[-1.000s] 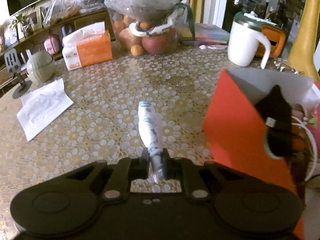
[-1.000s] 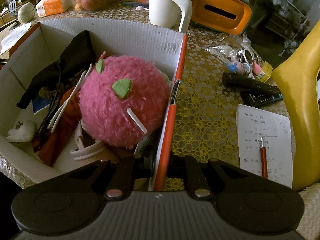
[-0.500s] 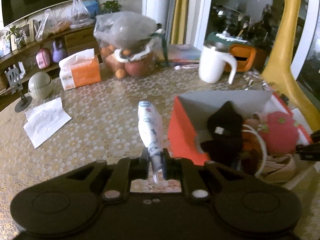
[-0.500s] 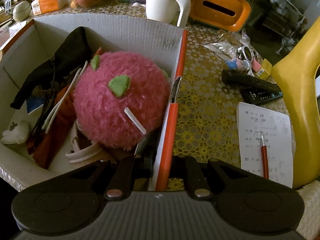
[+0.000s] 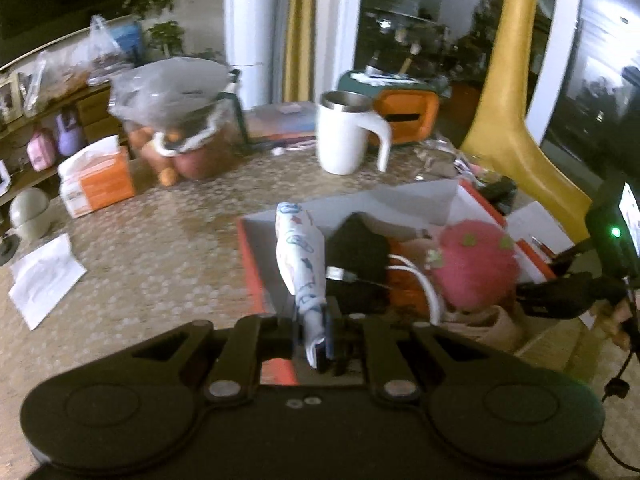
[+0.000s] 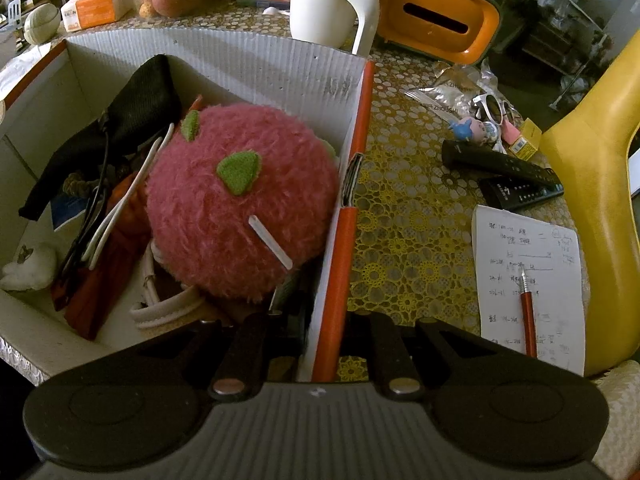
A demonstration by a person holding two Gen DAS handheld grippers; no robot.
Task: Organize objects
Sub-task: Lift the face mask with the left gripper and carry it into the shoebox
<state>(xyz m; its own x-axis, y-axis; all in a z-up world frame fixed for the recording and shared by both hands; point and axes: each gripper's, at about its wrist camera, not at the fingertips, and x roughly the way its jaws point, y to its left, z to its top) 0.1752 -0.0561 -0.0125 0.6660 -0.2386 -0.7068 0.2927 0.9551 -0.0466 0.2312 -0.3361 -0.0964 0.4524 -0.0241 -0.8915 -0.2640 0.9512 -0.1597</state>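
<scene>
— So, what is the left wrist view showing?
— The left gripper is pointing steeply down, pinching a patterned white pouch, now hanging over the red box; a second ago it was still over bare tablecloth.
— And the right wrist view?
— The right gripper is angling down, clamping the box's red wall, unmoved, beside the pink plush ball.

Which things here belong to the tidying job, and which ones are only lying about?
Job:
- patterned pouch, clamped in left tool
- box, its side wall clamped in right tool
- pink plush, in the box

Lying about:
- mug
- tissue pack
- remotes
- notepad with pen
</scene>
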